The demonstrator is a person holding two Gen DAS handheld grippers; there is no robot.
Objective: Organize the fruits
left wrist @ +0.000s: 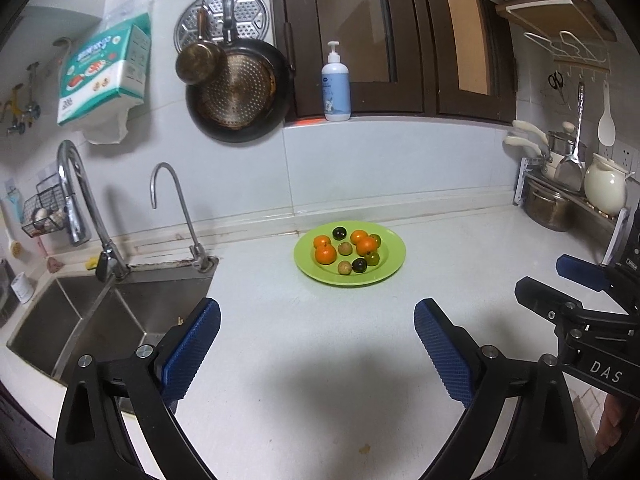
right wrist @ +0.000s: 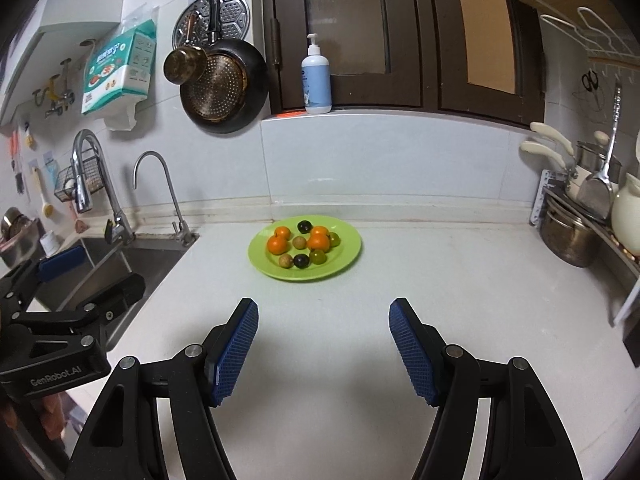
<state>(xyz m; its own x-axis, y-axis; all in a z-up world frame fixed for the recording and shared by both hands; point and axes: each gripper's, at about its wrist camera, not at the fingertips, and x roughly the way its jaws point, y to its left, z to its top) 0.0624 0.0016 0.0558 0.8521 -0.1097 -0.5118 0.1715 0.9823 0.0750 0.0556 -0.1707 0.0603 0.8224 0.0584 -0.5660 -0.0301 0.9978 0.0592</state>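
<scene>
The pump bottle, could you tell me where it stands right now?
In both views the pump bottle stands on the window ledge, right of the hanging pan, above and behind the green plate.

We see a glossy round green plastic plate [right wrist: 344, 258] on the smooth, faintly speckled white surface [right wrist: 440, 300]. Left of the plate, the brushed steel sink [left wrist: 120, 320] looks dull; chrome taps [left wrist: 76, 192] shine.

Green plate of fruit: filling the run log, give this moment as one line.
left gripper: open, empty | right gripper: open, empty | green plate: on counter, fruit mixed, untouched
</scene>
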